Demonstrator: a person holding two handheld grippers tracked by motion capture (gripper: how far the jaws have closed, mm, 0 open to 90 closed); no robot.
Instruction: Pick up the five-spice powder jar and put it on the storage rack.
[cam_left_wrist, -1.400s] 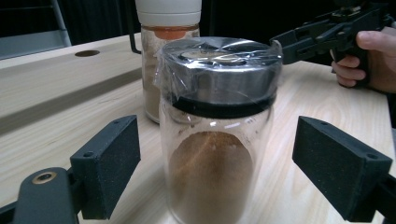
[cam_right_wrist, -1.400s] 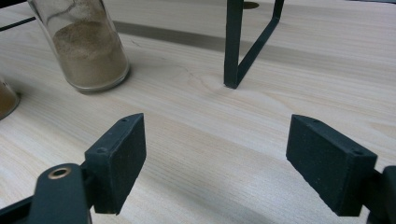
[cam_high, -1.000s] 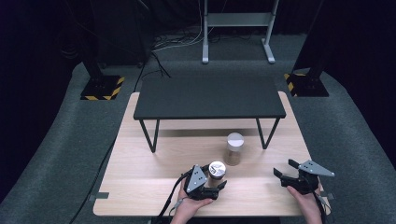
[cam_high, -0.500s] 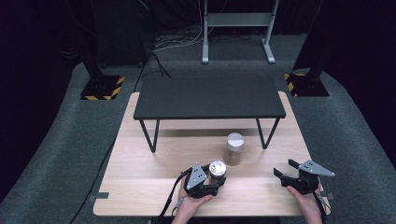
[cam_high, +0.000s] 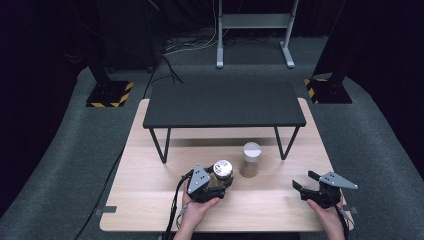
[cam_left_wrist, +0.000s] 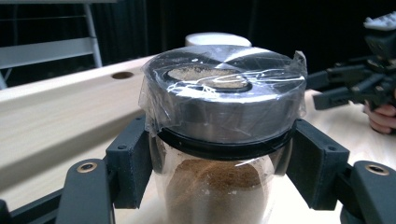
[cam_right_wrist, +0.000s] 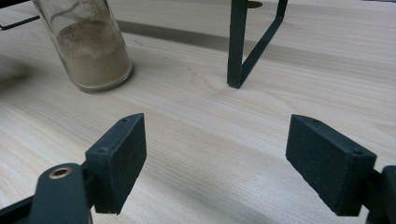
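A glass spice jar (cam_left_wrist: 219, 140) of brown powder, with a metal lid under clear film, sits between the jaws of my left gripper (cam_left_wrist: 219, 172). Both pads press on it just below the lid. From the high view this jar (cam_high: 222, 170) and the left gripper (cam_high: 221, 182) are at the table's front centre. A second jar (cam_high: 250, 159) with a white lid and pale powder stands upright just right of it; the right gripper view shows this second jar (cam_right_wrist: 91, 46) too. My right gripper (cam_high: 304, 180) rests low at the front right, open, with nothing between its pads (cam_right_wrist: 116, 154).
A low black stand (cam_high: 222, 105) on thin metal legs (cam_right_wrist: 236, 46) spans the back half of the wooden table (cam_high: 150, 200). Bare wood lies between the two grippers. Dark carpet and stand bases ring the table.
The left gripper's jaws have shut on the metal-lidded jar and raised it a little, shifting it left. The right gripper and the white-lidded jar have stayed put.
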